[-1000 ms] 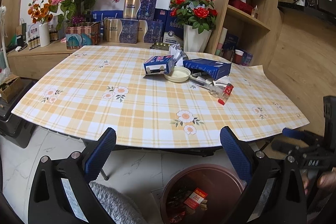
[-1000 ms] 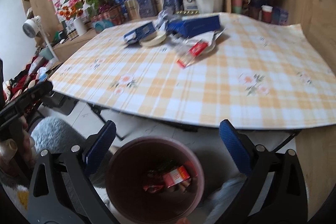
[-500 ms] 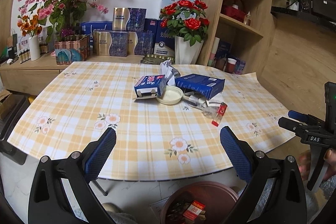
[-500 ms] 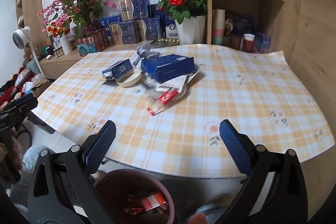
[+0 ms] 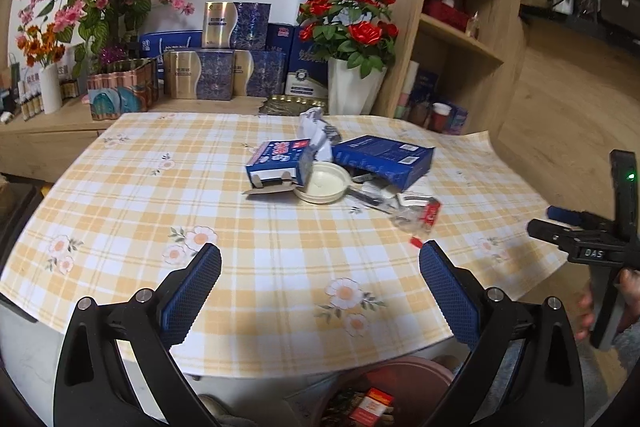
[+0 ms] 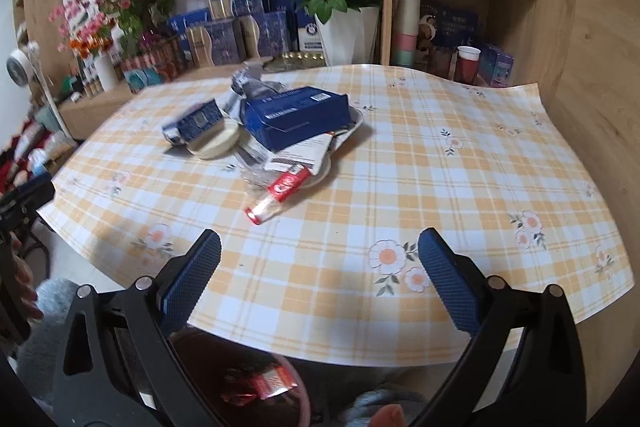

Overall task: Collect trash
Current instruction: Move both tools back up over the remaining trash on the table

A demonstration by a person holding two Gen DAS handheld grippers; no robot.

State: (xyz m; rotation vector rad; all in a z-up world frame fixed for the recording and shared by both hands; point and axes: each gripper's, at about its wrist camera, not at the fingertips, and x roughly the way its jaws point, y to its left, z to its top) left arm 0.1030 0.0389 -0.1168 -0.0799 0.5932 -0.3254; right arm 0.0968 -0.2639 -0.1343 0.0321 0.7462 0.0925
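Both grippers hang wide open and empty at the near edge of the yellow plaid worktop [image 6: 440, 163]. The red-and-white crinkly wrapper [image 6: 280, 193] lies at about 11 o'clock from the right gripper [image 6: 319, 259], its long axis running from 8 to 2 o'clock. From the left gripper [image 5: 320, 267] it sits at 1 o'clock, and the right looks nearer. Behind it lie the dark blue cardboard box [image 6: 296, 117] and the round cream lid [image 6: 214, 143]. The brown round bin [image 5: 384, 391] waits below the edge.
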